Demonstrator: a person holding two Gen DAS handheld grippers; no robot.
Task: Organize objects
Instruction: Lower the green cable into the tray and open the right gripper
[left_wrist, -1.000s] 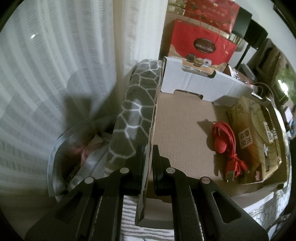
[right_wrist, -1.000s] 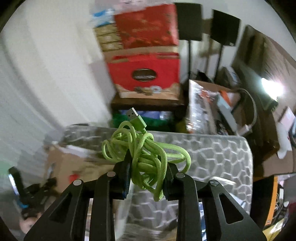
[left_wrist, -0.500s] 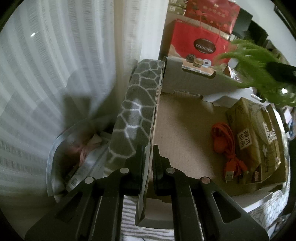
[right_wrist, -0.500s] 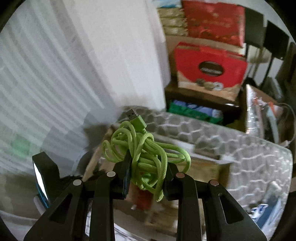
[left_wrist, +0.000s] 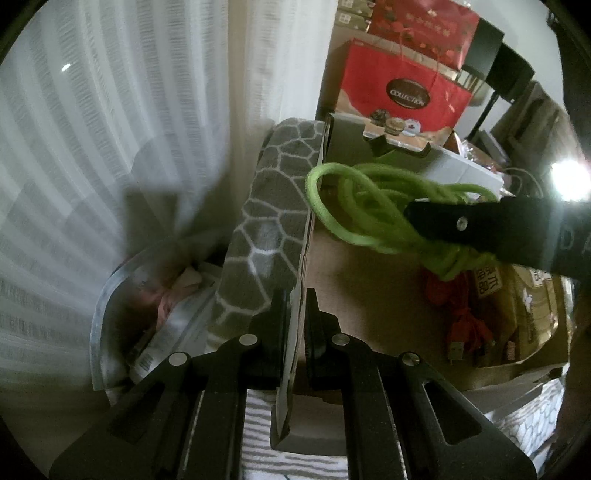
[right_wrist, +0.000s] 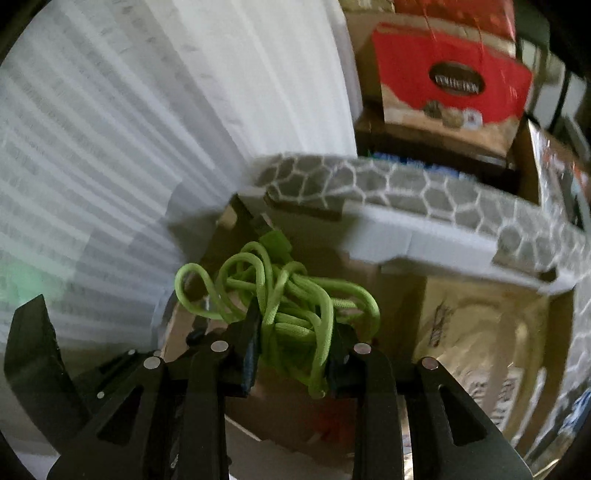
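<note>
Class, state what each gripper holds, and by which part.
Left gripper: cardboard box's side flap, at its edge. Right gripper: bundled green braided cable, around the bundle's middle; fingers opening.

Box floor (left_wrist: 369, 295) bare — red cable (left_wrist: 465, 314) rightward

Two coiled cables show: one green cable (left_wrist: 373, 206) (right_wrist: 291, 306) at the 1 o'clock side of the left wrist view and one red cable (left_wrist: 465, 317) at 4 o'clock. There is one open cardboard box (left_wrist: 369, 295) holding one tan packet (left_wrist: 532, 295) (printed, text unreadable). Behind, at 12 o'clock, stand two red gift boxes (left_wrist: 402, 88), plus one white curtain (left_wrist: 110, 129) and two grippers (left_wrist: 293, 314) (right_wrist: 291, 354).
</note>
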